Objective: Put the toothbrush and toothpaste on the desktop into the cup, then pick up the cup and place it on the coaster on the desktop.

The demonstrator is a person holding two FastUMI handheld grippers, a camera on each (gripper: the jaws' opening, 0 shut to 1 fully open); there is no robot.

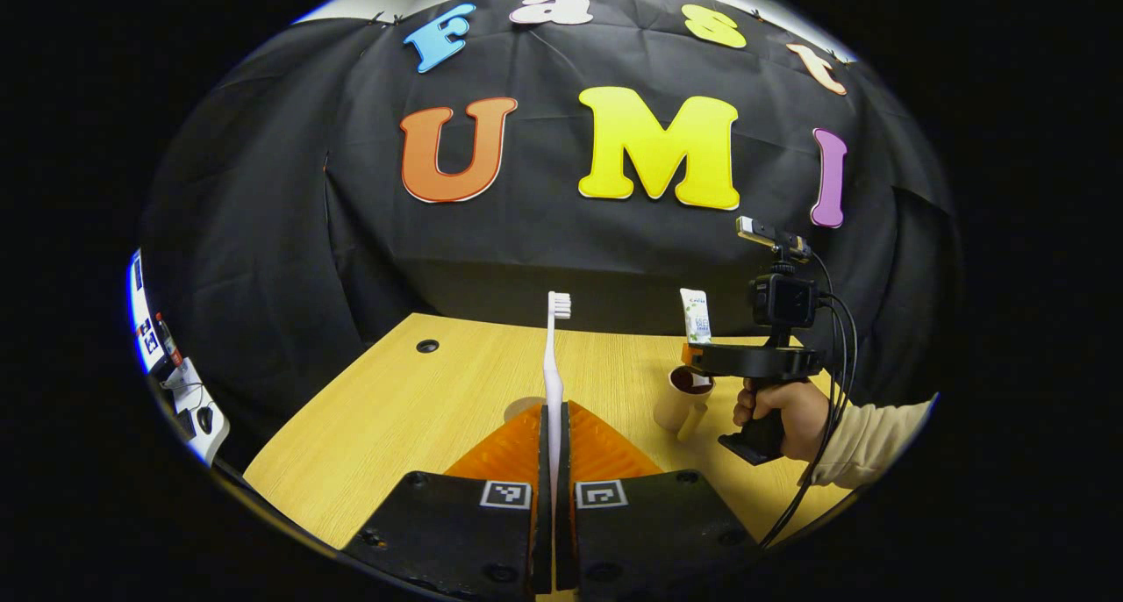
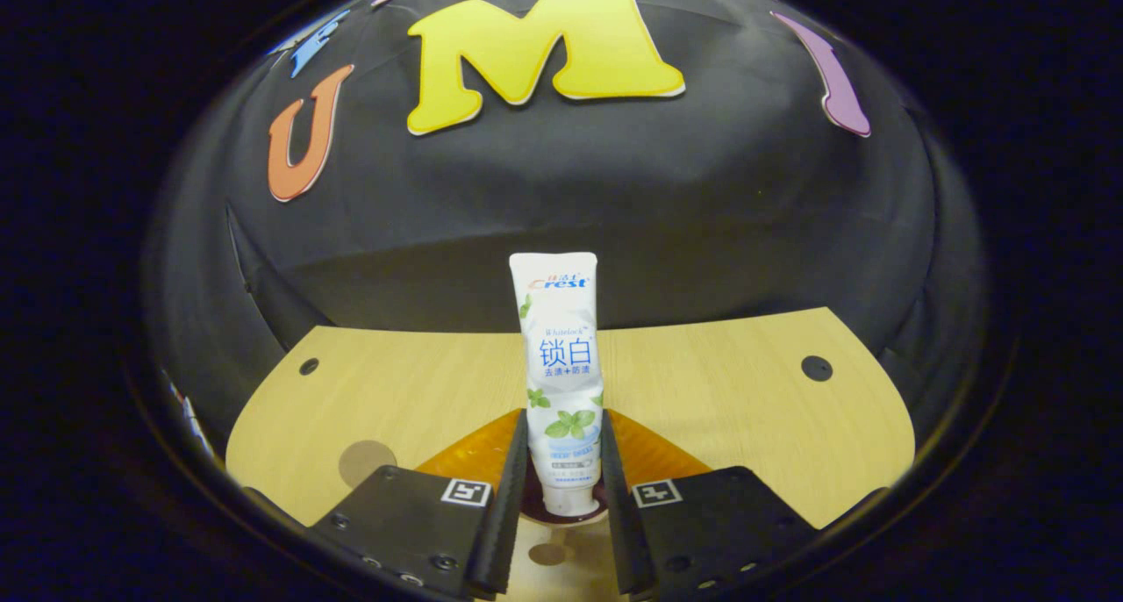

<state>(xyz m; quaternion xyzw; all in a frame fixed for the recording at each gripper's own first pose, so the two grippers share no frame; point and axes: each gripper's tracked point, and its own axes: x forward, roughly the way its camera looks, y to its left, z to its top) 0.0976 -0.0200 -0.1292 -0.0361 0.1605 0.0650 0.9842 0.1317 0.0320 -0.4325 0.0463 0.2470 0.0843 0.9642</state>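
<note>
Your left gripper (image 1: 553, 448) sits nearest in the left gripper view, fingers pressed nearly together on the toothbrush (image 1: 553, 365) low on its handle. Shaft stands upright, bristle head at the top. Judged light, stiff and slick: a thin handle can swivel between the pads, so keep the pinch low and square.

Your right gripper (image 2: 561, 488), in the right gripper view, has its fingers clamped on the lower body of the toothpaste (image 2: 561, 365), cap end down. Tube looks soft-walled and light; squeezing hard would likely dent it, so the firmer part near the cap is the better hold. Below the cap a dark opening shows, probably the cup mouth, though I cannot tell for sure.

Farther out in the left gripper view, the cup (image 1: 683, 400) stands on the table (image 1: 412, 409) just under the right gripper, hand (image 1: 785, 418) on its grip. Paper-like, probably tips easily. A round patch (image 2: 367, 460) lies on the table, possibly the coaster.
</note>
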